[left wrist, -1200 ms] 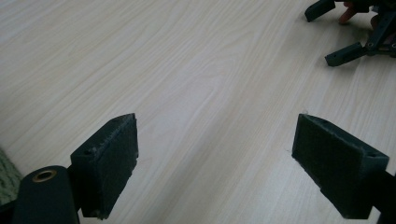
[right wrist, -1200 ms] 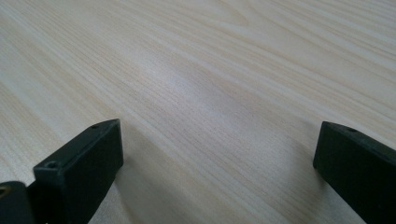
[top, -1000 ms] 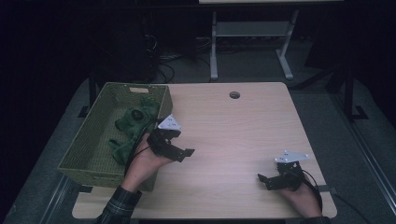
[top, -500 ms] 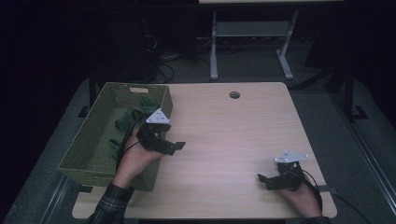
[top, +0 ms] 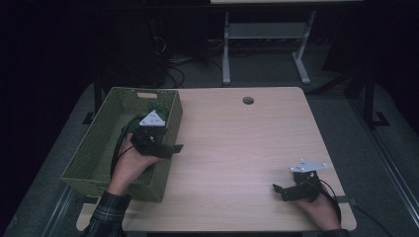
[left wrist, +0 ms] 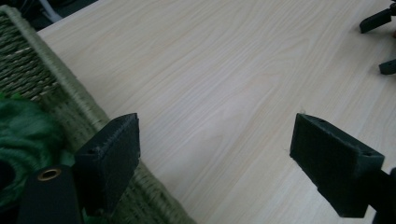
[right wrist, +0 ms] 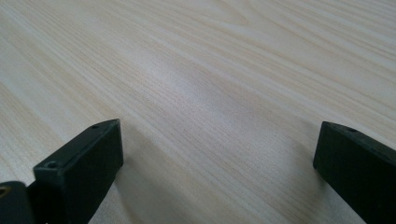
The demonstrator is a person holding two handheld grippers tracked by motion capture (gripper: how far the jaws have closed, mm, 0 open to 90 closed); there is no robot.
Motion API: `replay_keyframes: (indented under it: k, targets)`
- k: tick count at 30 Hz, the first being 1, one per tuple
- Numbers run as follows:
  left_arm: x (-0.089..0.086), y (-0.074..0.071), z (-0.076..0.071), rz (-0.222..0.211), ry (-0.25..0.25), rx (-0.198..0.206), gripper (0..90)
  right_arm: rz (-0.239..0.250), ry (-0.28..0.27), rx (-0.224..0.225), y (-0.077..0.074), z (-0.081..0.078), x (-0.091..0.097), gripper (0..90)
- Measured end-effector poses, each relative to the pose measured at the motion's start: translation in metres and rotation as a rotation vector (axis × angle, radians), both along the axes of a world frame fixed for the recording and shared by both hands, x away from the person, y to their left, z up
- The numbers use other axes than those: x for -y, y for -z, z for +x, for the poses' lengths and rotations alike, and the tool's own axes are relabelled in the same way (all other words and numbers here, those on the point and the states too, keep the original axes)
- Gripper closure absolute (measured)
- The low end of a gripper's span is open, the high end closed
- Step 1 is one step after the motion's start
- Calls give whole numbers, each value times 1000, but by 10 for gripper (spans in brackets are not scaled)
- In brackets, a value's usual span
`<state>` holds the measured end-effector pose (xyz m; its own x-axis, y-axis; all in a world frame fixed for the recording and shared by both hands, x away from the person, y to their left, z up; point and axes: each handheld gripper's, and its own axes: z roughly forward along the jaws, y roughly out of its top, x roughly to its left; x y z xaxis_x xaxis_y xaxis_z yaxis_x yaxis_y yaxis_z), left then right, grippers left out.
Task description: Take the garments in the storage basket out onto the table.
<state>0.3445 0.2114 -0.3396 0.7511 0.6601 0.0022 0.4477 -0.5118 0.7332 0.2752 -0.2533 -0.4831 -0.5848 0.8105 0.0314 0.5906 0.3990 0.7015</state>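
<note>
A woven green basket (top: 94, 153) stood at the left edge of the table (top: 247, 148), with dark green items (left wrist: 23, 135) lying inside it, too dim to identify. The left tool (top: 170, 147) hung over the basket's right rim, held by a hand (top: 132, 160) reaching across the basket; its 2 jaws stood wide apart and held nothing, 1 over the rim and the other over bare wood. Farther right, a round hole (top: 248, 100) sat near the table's far edge. At the near right corner, the right tool (top: 277, 191) rested low on the table, jaws wide apart and clamped on nothing, pointing left.
</note>
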Motion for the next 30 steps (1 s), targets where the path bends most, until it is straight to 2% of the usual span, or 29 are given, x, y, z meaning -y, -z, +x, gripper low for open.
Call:
replay_keyframes:
  k: [5, 6, 18, 24, 30]
  targets:
    - [-12, -1, 2, 13, -14, 6, 162, 0, 0, 0, 0, 0, 0, 10]
    - [-14, 0, 1, 3, -25, 2, 176, 0, 0, 0, 0, 0, 0, 10]
    - [-43, -3, 7, 16, -90, 17, 233, -1, 0, 1, 0, 0, 0, 10]
    - [-56, 0, 12, 19, -124, 18, 308, -1, -1, 3, 0, 0, 0, 10]
    - [-68, 5, 17, 47, -158, 29, 378, -1, -1, 2, 0, 0, 0, 10]
